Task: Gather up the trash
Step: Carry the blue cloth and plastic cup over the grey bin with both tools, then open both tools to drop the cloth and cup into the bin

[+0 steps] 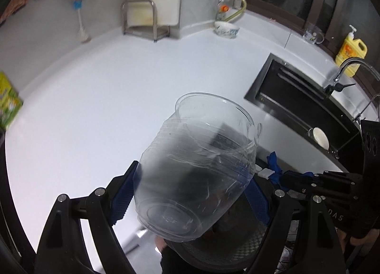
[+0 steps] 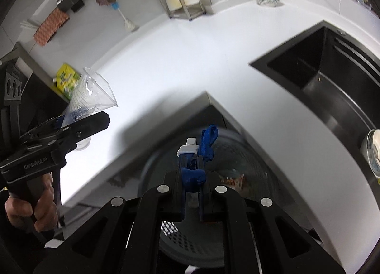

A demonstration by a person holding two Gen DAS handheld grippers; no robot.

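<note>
My left gripper (image 1: 192, 174) is shut on a clear plastic cup (image 1: 201, 155), which is tilted with its blue pads pressing on both sides. It hangs over a dark mesh trash bin (image 1: 237, 250) below the counter's corner. My right gripper (image 2: 190, 155) is shut on a blue strap (image 2: 209, 138) with a white clip (image 2: 187, 148), right above the same bin (image 2: 190, 243). The left wrist view shows the right gripper (image 1: 282, 176) close beside the cup, to its right. In the right wrist view the left gripper (image 2: 83, 119) and its cup (image 2: 95, 93) are at the left.
A white countertop (image 1: 106, 95) wraps around a black sink (image 1: 296, 107) with a faucet (image 1: 349, 64) and a small cup (image 1: 320, 137). A patterned bowl (image 1: 226, 29), a metal rack (image 1: 142, 17) and a yellow detergent bottle (image 1: 351, 53) stand along the back. A green packet (image 2: 66, 79) lies at the left.
</note>
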